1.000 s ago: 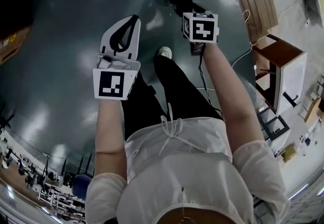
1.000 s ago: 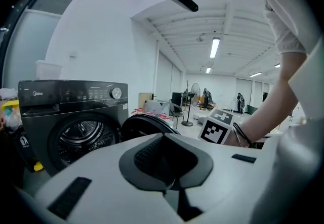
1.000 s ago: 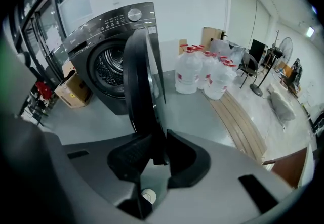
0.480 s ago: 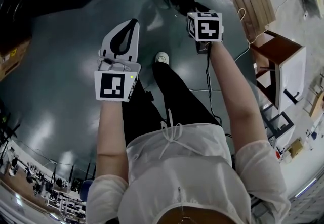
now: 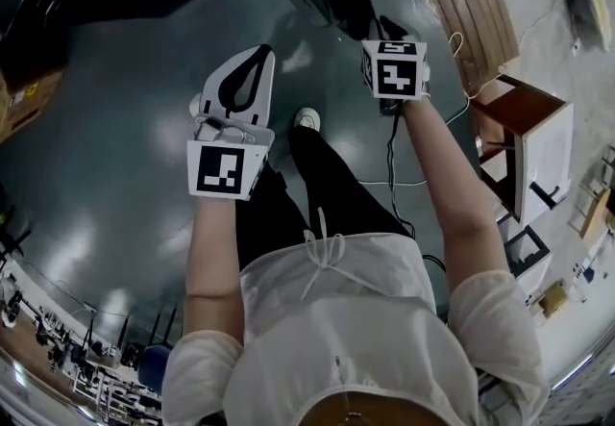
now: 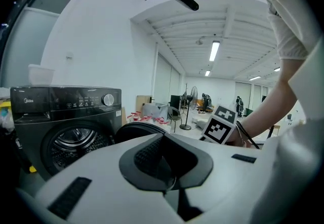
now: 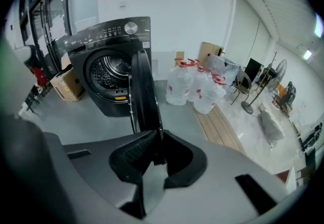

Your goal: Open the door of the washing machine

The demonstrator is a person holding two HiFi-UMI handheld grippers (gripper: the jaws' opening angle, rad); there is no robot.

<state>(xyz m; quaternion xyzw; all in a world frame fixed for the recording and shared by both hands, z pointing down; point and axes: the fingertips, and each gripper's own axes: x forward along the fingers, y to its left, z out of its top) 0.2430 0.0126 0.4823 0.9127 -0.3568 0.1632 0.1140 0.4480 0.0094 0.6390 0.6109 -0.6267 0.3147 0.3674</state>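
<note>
Both grippers are held over the grey floor [image 5: 115, 145], clear of the washing machine [image 7: 111, 33]. Its door [image 7: 144, 91] already stands swung wide open, edge-on in the right gripper view, with the drum exposed behind it. Left gripper [image 5: 258, 54] jaws are pressed together on nothing; right gripper [image 7: 155, 137] jaws have just been closing and are down to a narrow slit, nothing between them, with the door well beyond the tips. In that view water bottles [image 7: 195, 89] stand right of the machine, a cardboard box [image 7: 68, 86] left.
</note>
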